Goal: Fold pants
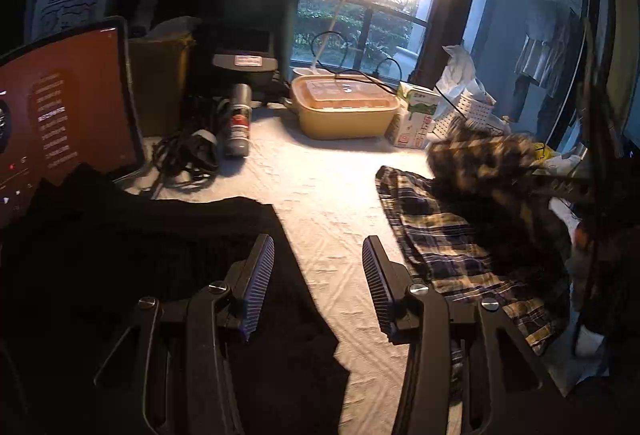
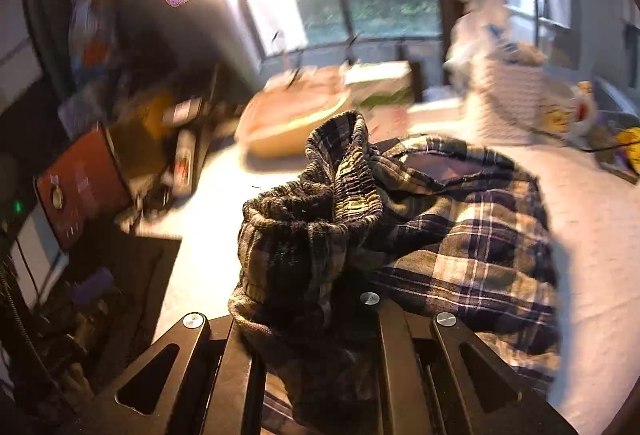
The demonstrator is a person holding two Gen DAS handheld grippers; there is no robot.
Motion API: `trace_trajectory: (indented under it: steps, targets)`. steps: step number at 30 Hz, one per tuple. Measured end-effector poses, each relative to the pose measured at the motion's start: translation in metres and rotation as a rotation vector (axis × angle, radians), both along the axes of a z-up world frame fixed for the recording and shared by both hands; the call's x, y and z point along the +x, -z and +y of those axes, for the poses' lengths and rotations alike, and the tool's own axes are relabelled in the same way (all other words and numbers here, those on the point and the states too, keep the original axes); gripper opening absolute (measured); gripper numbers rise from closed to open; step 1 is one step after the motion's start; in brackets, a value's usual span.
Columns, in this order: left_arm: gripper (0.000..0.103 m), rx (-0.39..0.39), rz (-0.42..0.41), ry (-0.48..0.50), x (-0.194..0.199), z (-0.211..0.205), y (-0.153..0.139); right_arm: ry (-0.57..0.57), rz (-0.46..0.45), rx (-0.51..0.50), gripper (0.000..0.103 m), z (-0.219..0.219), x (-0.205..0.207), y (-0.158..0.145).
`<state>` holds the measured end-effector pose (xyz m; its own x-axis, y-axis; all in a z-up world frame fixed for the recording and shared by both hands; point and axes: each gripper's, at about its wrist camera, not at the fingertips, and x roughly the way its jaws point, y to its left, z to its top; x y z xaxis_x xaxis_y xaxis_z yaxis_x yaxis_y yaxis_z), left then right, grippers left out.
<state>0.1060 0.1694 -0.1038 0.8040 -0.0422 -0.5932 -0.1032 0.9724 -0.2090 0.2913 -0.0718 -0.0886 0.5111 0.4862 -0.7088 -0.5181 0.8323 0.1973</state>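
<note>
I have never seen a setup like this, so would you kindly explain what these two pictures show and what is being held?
No robot arm here: a person holds a two-finger claw in each hand, and each claw carries a wide-angle camera looking along its fingers. One picture is from the left claw, which is open and empty above a white cloth, between a black garment and plaid pants. The other, blurred, is from the right claw, shut on the bunched waistband of the plaid pants. Behind lie a tan lidded box, a carton, a can and a screen.
</note>
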Motion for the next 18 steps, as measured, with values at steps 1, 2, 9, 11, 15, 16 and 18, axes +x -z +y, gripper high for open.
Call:
trace_trajectory:
  steps: [1,2,9,11,15,16,18]
  targets:
    - [0.046,0.0,0.001,-0.005,-0.002,0.003,0.0,-0.007,0.007,-0.016,0.009,0.008,-0.001,0.006]
    - [0.046,-0.001,0.001,-0.011,-0.003,0.006,0.001,-0.012,0.013,-0.031,0.009,0.013,-0.001,0.012]
    - [0.047,-0.004,0.016,-0.04,-0.01,0.018,0.004,-0.043,0.075,-0.143,0.013,0.041,-0.001,0.042]
    - [0.047,-0.003,0.018,-0.04,-0.01,0.018,0.005,-0.054,0.076,-0.156,0.021,0.042,-0.005,0.044]
    - [0.047,-0.001,0.024,-0.035,-0.008,0.013,0.004,-0.123,0.099,-0.15,0.092,0.05,-0.013,0.047]
    - [0.047,0.001,0.026,-0.035,-0.007,0.011,0.003,-0.151,0.104,-0.126,0.092,0.051,-0.018,0.047]
    - [0.047,0.001,0.031,-0.036,-0.005,0.008,0.001,-0.202,0.105,-0.12,0.092,0.056,-0.027,0.046]
